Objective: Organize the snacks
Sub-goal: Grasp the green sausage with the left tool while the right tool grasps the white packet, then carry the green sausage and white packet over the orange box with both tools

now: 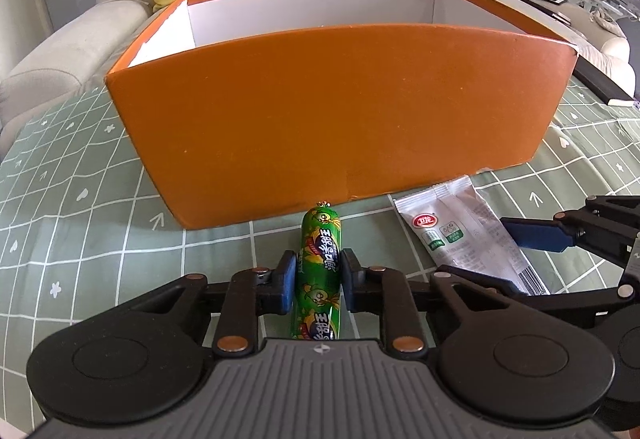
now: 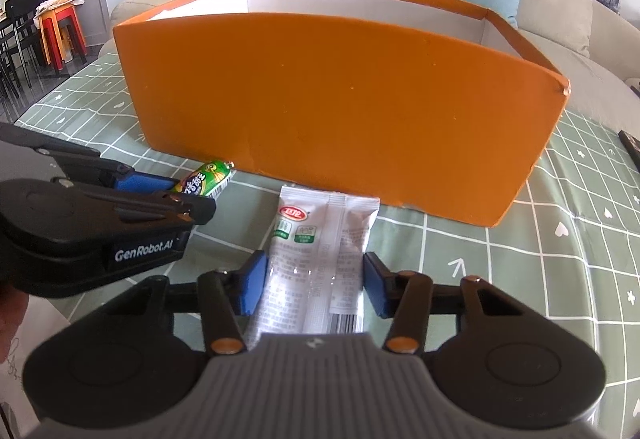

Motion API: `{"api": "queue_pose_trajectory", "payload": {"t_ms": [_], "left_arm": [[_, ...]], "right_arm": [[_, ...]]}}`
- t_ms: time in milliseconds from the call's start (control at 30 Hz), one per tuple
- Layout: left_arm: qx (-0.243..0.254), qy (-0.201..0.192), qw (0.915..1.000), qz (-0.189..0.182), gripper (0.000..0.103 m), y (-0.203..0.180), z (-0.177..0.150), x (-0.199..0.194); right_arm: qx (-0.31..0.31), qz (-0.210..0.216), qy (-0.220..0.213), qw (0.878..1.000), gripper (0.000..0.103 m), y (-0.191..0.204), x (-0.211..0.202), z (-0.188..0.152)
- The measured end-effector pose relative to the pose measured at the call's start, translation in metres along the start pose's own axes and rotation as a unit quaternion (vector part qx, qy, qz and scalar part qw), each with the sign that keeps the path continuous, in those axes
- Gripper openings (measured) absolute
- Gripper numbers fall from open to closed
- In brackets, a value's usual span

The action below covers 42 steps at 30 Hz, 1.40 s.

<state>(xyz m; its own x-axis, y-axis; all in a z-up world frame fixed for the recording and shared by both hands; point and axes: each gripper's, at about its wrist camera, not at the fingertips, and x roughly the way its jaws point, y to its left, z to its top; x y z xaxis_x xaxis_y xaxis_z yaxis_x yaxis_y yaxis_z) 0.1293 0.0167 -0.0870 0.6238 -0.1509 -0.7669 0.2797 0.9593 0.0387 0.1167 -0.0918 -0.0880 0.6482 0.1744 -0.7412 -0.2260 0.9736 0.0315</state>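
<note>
From the left wrist view, the left gripper (image 1: pixel 318 279) has its blue-padded fingers (image 1: pixel 289 279) closed on the green sausage stick (image 1: pixel 320 259) around its middle, the pads touching its film on both sides. The sausage points straight at the orange box (image 1: pixel 336 111), its crimped metal tip just short of the box's near wall. It lies low over the green checked tabletop (image 1: pixel 80 199); whether it is lifted off the cloth I cannot tell. The white snack packet (image 1: pixel 464 235) lies flat just right of the sausage, its top end near the box's wall. Judging by its look, the sausage is light, firm and round, with glossy film that may slip, so a mid-length hold like this one seems right.

From the right wrist view, the right gripper (image 2: pixel 314 285) straddles the white snack packet (image 2: pixel 320 251), with a finger standing at each long edge. The left pad (image 2: pixel 252 287) appears to touch the wrapper; on the right a small gap seems to remain, so the fingers look narrow but not yet closed on it. The packet's top end almost reaches the orange box (image 2: pixel 340 99). It is probably light, thin and crinkly, likely to buckle, so pinching across its width near the middle seems safest. The left gripper (image 2: pixel 168 187) shows left of the packet, holding the green sausage stick (image 2: pixel 208 179) in front of the box.
</note>
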Motion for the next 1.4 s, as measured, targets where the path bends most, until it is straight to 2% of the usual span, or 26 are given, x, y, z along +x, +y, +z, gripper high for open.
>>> {"api": "queue_pose_trajectory", "payload": {"t_ms": [333, 733, 867, 1033, 1267, 1400], "left_arm": [[-0.047, -0.005, 0.9989, 0.005, 0.025, 0.009, -0.008, -0.023], [-0.087, -0.047, 0.9950, -0.004, 0.025, 0.011, 0.006, -0.074], [-0.094, -0.050, 0.9943, -0.007, 0.025, 0.011, 0.020, -0.085], [-0.092, -0.073, 0.9931, 0.004, 0.025, 0.010, 0.047, -0.098], [-0.071, -0.103, 0.9921, 0.012, 0.025, 0.002, 0.091, -0.101], [-0.062, -0.107, 0.9923, 0.016, 0.025, -0.003, 0.110, -0.094]], "right_arm": [[0.007, 0.009, 0.010, 1.000, 0.047, 0.000, -0.017, -0.002], [0.008, 0.021, -0.043, 0.999, 0.046, -0.001, -0.071, 0.007], [0.007, 0.024, -0.065, 0.998, 0.046, -0.005, -0.093, 0.018], [0.019, 0.021, -0.088, 0.996, 0.046, -0.019, -0.110, 0.038], [0.008, 0.010, -0.110, 0.994, 0.046, -0.042, -0.119, 0.078], [-0.010, -0.002, -0.121, 0.993, 0.046, -0.049, -0.117, 0.104]]}}
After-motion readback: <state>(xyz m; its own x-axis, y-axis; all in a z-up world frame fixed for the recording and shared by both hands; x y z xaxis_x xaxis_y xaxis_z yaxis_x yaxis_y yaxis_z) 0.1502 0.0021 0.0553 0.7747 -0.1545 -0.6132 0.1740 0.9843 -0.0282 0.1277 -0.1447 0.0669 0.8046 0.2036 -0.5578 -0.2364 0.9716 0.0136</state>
